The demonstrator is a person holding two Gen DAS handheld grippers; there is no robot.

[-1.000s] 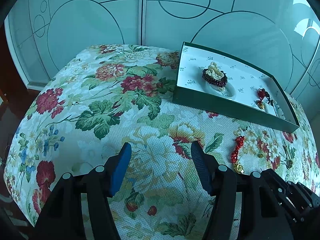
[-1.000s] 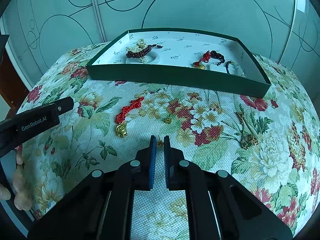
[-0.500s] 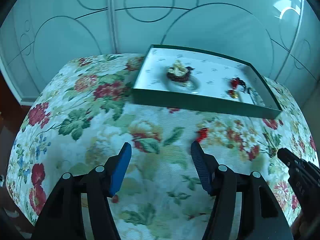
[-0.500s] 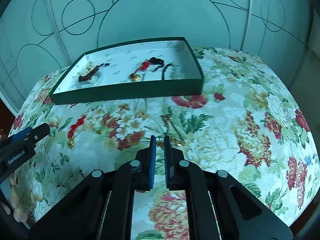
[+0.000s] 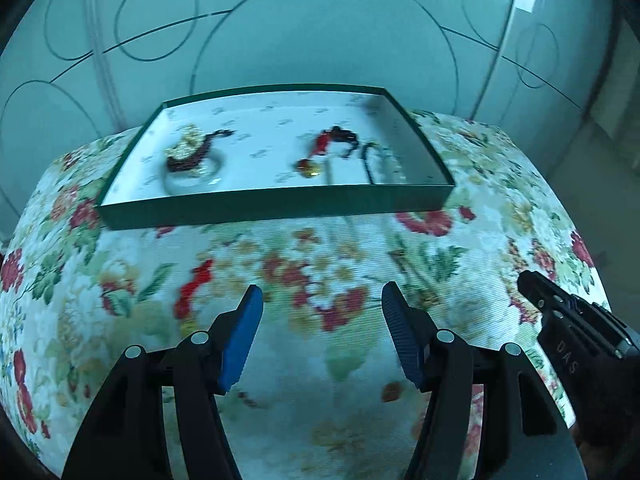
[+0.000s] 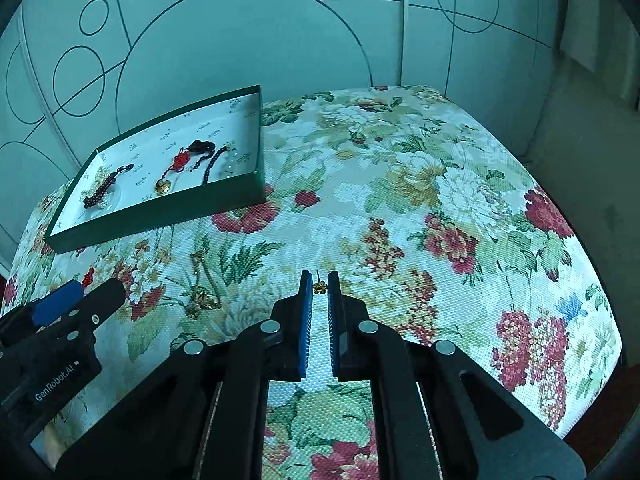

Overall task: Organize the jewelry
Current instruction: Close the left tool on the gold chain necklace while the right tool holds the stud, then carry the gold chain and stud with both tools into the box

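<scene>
Landmark: green tray point(image 5: 276, 204), shallow, white-lined, at the far side of the floral worktop point(image 6: 420, 184).
Left tool point(image 5: 322, 320): jaws spread wide, nothing between the blue pads; hovering above the cloth on the near side of the tray. View blurred.
Red tassel charm point(image 5: 194, 292): loose on the cloth, nearer than the tray's left half, just left of the left tool's tips. Long axis running roughly toward the tray, gold end nearest the camera as far as the blur allows.
Inside the tray: pearl-and-dark-bead bundle point(image 6: 100, 190) at the left end; red knot with gold charm point(image 6: 174, 170) mid-tray; dark bead strand point(image 6: 210, 168) toward the right wall.
Gold chain piece point(image 6: 202, 284): on the cloth, nearer than the tray's right corner, lying lengthwise toward the tray, pendant end nearest.
Right tool point(image 6: 319, 286): jaws nearly closed, pinching a small gold stud point(image 6: 319, 287) at the very tips; held above the cloth, well to the right of and nearer than the tray.
Stud orientation: thin post pointing up and forward past the tips, flower head just below it; long axis roughly in line with the fingers.
Risk 1: tip-only pinch on a tiny, hard piece; any slackening or jolt on the way to the tray likely to let it slip or twist out.
Risk 2: dropped stud hard to find against the busy floral print.
Risk 3: both tools close over the same cloth; a crossing path could knock the right tool.
</scene>
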